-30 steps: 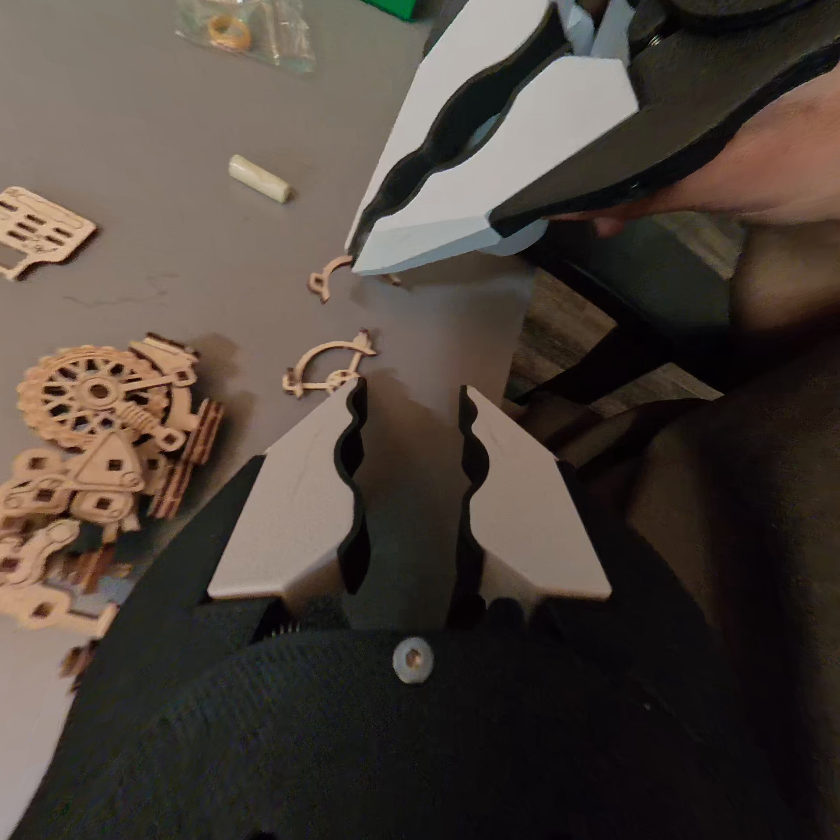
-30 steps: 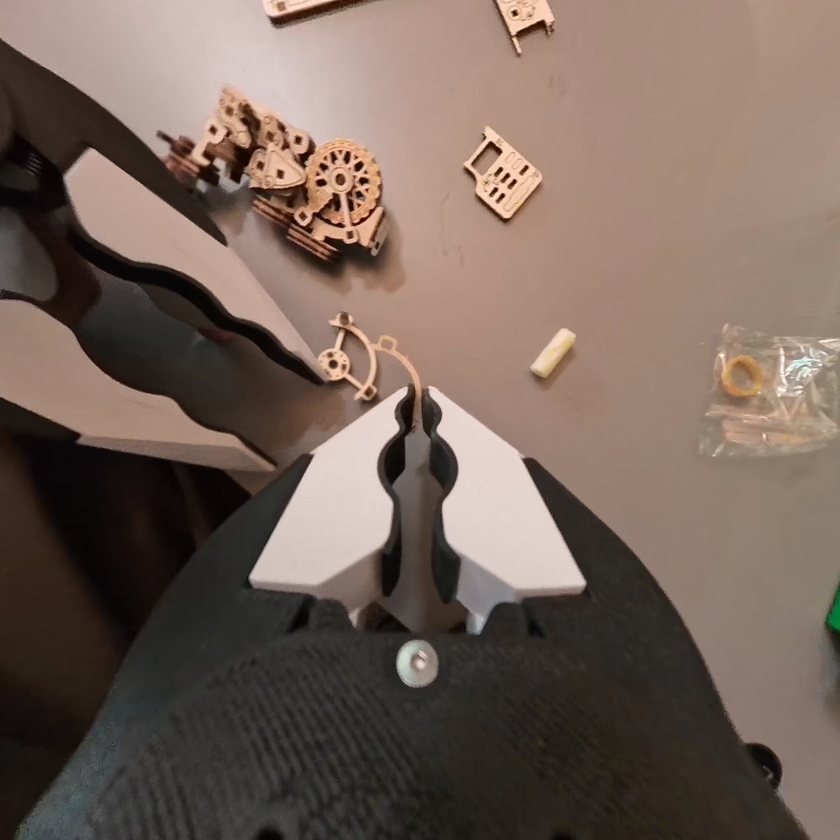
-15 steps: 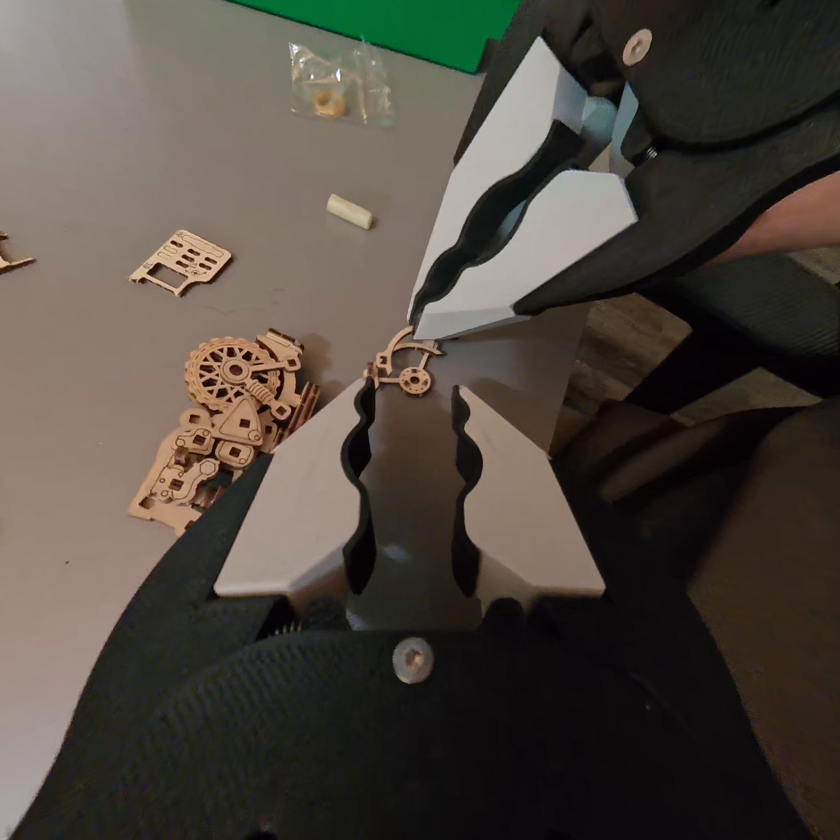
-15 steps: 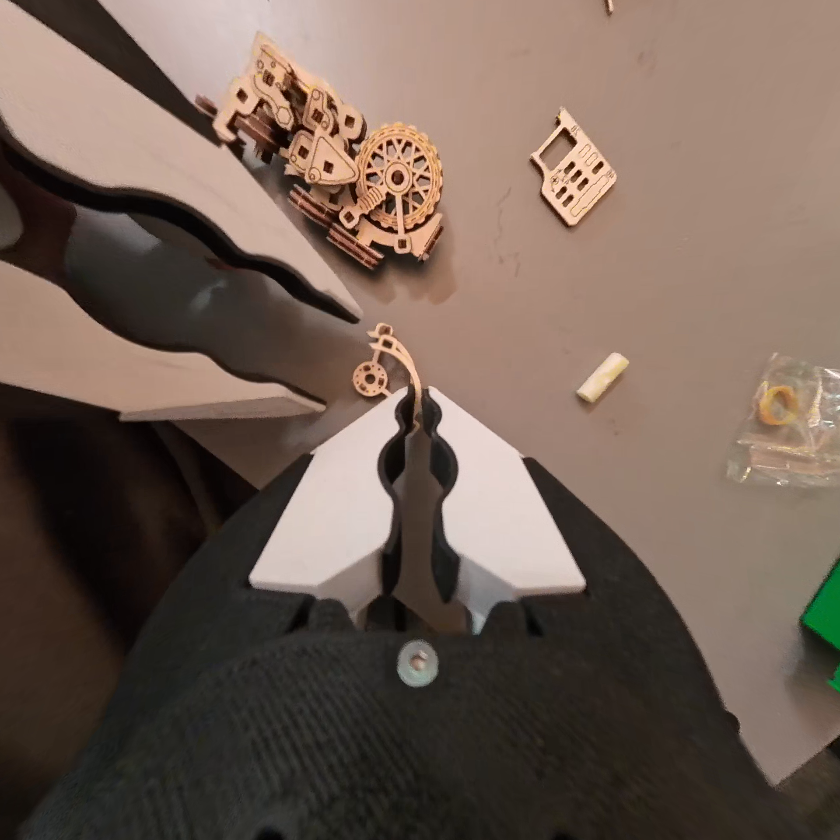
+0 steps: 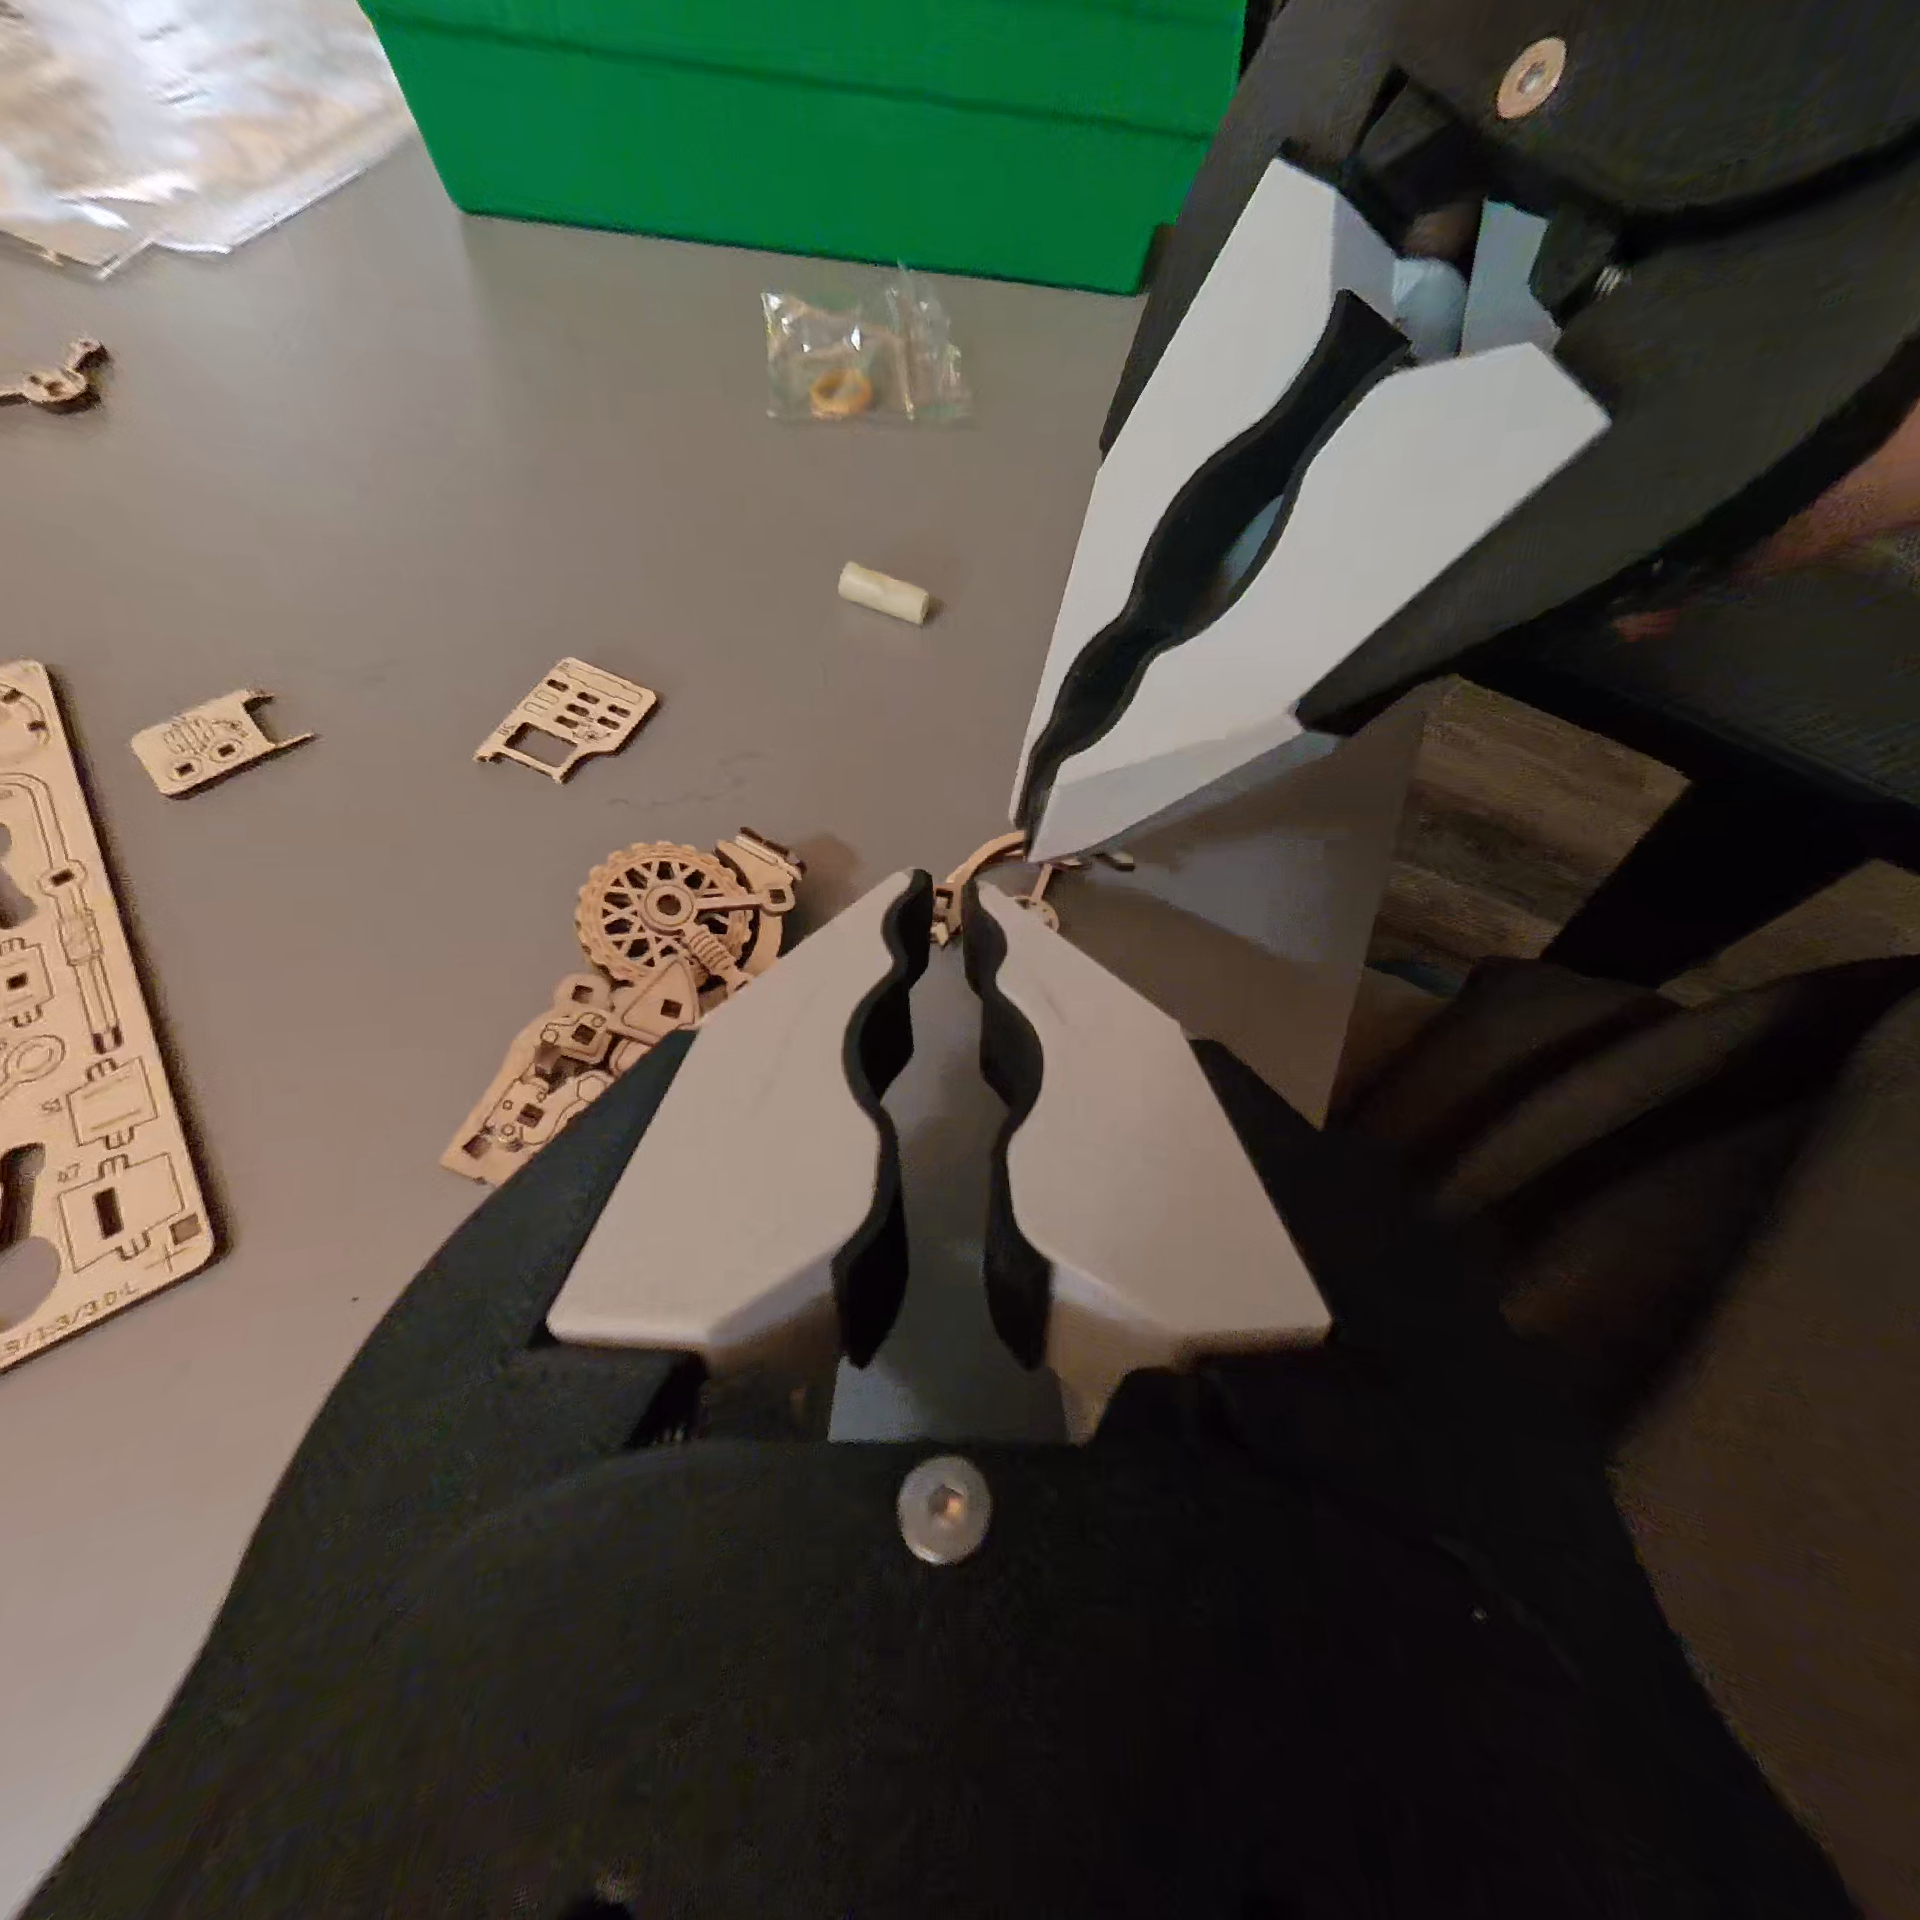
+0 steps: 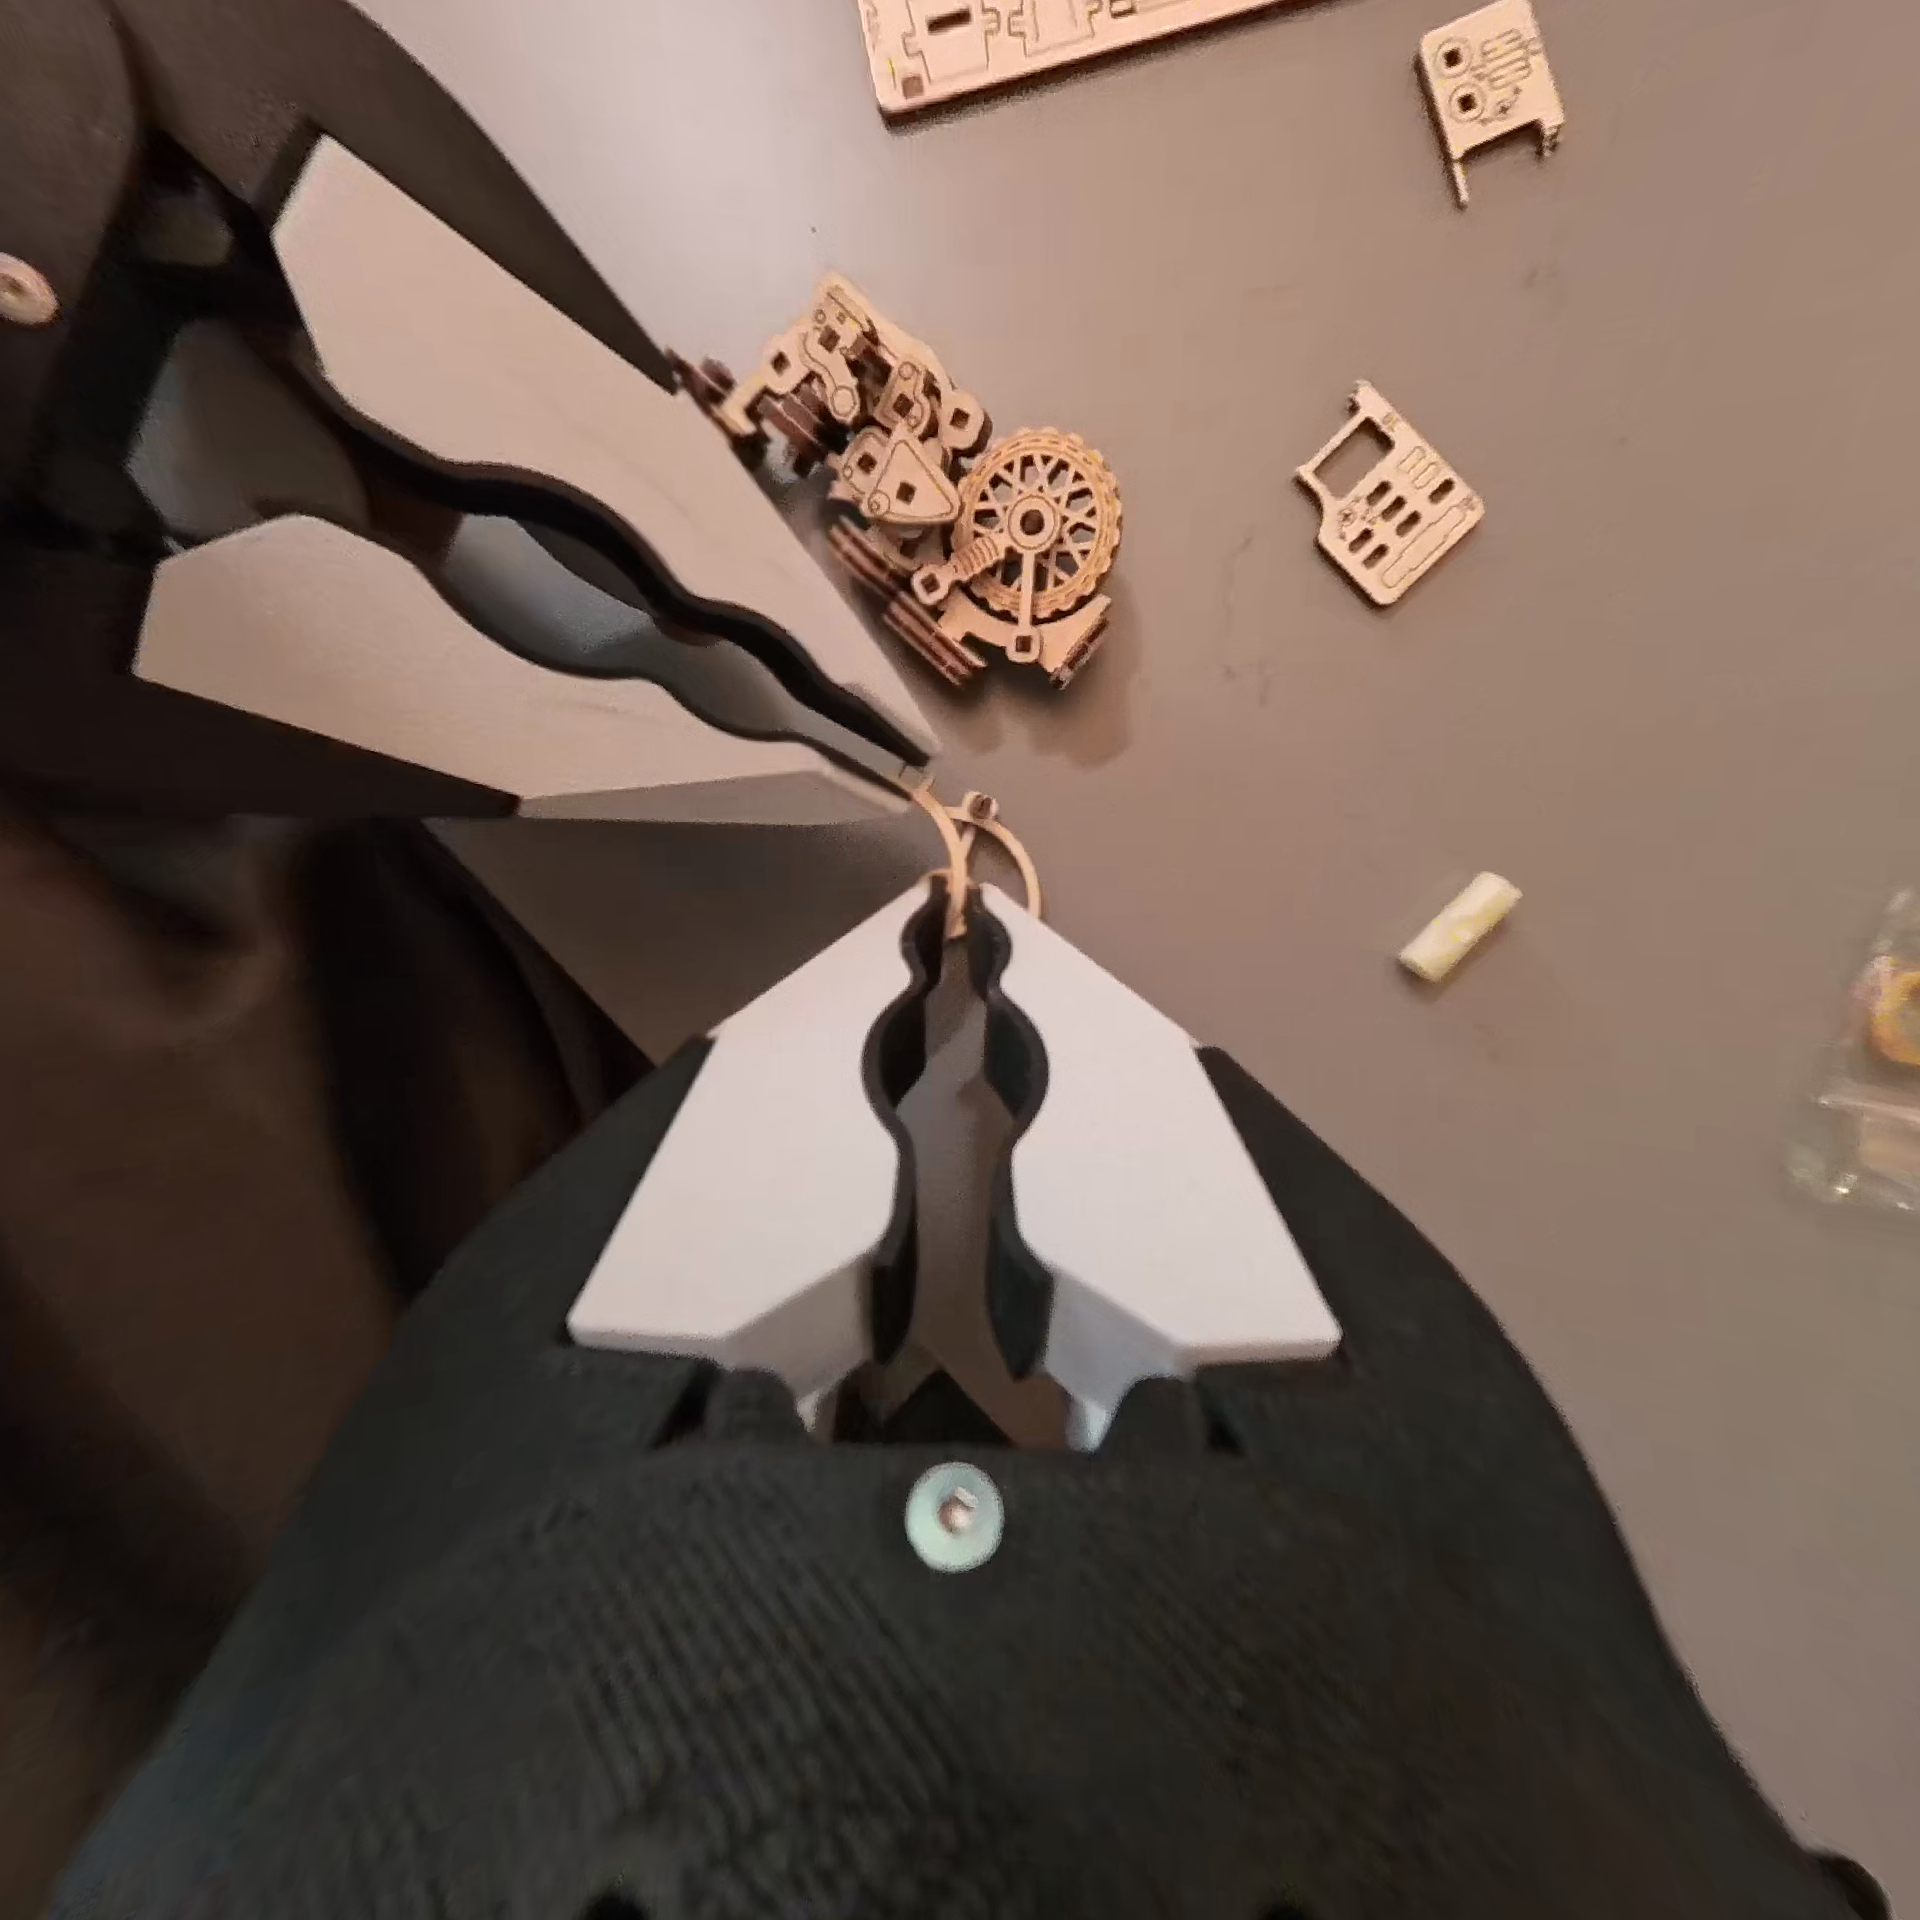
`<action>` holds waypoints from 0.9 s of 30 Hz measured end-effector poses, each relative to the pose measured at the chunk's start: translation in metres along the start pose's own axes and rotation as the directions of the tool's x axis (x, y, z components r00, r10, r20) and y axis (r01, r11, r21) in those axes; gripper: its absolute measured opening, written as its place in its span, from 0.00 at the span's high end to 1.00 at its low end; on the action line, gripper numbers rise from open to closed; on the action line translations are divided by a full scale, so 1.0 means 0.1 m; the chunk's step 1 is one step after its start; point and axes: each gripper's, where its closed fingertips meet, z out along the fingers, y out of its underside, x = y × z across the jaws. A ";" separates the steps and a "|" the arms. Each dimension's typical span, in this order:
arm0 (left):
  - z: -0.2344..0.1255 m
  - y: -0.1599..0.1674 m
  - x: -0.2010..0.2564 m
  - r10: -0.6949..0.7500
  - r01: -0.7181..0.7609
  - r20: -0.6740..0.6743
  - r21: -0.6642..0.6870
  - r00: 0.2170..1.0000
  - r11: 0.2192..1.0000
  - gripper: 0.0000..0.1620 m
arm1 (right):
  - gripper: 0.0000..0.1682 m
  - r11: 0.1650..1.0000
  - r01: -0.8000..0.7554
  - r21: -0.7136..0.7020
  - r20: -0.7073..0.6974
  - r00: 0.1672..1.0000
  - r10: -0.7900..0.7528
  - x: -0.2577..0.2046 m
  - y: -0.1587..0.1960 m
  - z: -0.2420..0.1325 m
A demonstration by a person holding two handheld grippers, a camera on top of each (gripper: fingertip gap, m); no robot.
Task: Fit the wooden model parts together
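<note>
A thin curved wooden part [image 5: 987, 854] hangs above the grey table near its corner, also seen in the right wrist view [image 6: 940, 831]. My left gripper [image 5: 940, 888] is shut on one end of it. My right gripper [image 5: 1029, 821] comes in from the upper right and is shut on the other end. In the right wrist view my right gripper [image 6: 951, 899] pinches the arc, and my left gripper [image 6: 914, 769] meets it from the upper left. A partly built wooden model with a spoked gear wheel [image 5: 665, 935] lies on the table just left of the grippers, and it also shows in the right wrist view [image 6: 987, 530].
A green box [image 5: 790, 114] stands at the back. A clear bag of small parts [image 5: 862, 353], a cream cylinder [image 5: 883, 594], a slotted wooden plate [image 5: 569, 717], a smaller plate [image 5: 213, 740] and a punched-out wooden sheet [image 5: 73, 1018] lie around. The table edge [image 5: 1351, 935] runs at the right.
My left gripper has gone from open to shut on the curved part that the right gripper holds. Both grippers have lifted away from the table, so more of it shows.
</note>
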 end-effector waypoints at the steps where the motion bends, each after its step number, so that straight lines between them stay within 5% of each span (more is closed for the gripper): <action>1: 0.00 0.01 0.01 0.005 -0.005 -0.002 -0.008 1.000 1.000 0.99 | 0.99 1.000 -0.007 0.014 0.010 1.000 0.006 0.01 0.00 -0.01; 27: 0.05 -0.01 0.07 -0.068 0.068 -0.070 -0.002 0.995 0.998 0.94 | 0.99 0.980 -0.066 0.187 0.094 0.994 0.049 0.16 -0.01 -0.01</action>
